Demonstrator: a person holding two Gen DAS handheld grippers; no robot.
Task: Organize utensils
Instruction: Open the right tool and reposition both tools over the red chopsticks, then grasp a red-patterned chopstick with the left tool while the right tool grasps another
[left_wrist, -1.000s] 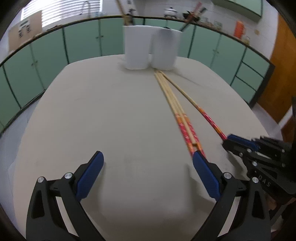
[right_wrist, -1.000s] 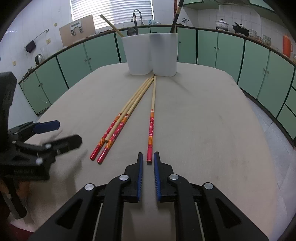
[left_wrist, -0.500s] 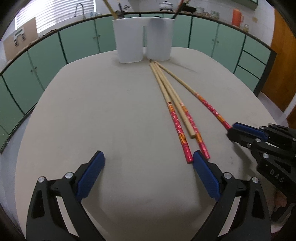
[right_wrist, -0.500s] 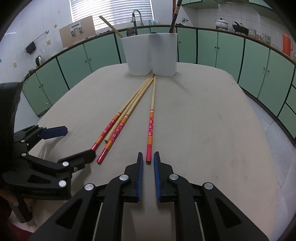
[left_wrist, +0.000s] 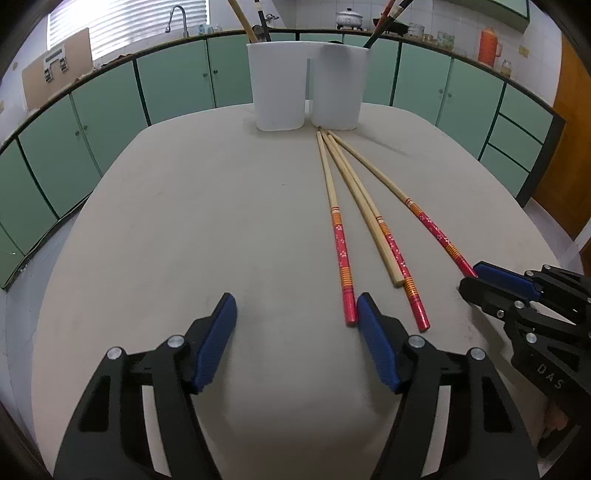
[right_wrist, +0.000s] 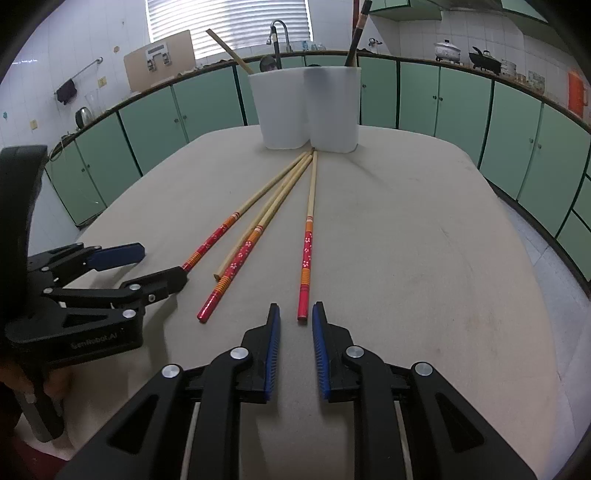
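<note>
Several long chopsticks fan out on the beige table (left_wrist: 177, 229) from the foot of a white two-compartment holder (left_wrist: 306, 92) (right_wrist: 306, 110); one is plain, the others have red patterned ends. My left gripper (left_wrist: 295, 306) (right_wrist: 162, 262) is open with its jaws closing; the leftmost chopstick (left_wrist: 338, 229) ends just inside its right fingertip, untouched by the pads. My right gripper (right_wrist: 295, 310) (left_wrist: 470, 277) is opening a narrow gap, and the red end of the rightmost chopstick (right_wrist: 306, 251) lies just ahead between its tips, not pressed.
The holder at the table's far edge holds a few upright utensils. Green cabinets (right_wrist: 461, 103) ring the room beyond the table's edges. A hand (right_wrist: 22, 387) grips the left gripper's handle at the near left corner. An orange door stands far right.
The left jaws have narrowed, and the left gripper has edged toward the leftmost chopstick's red end. The right jaws have parted a little from nearly closed.
</note>
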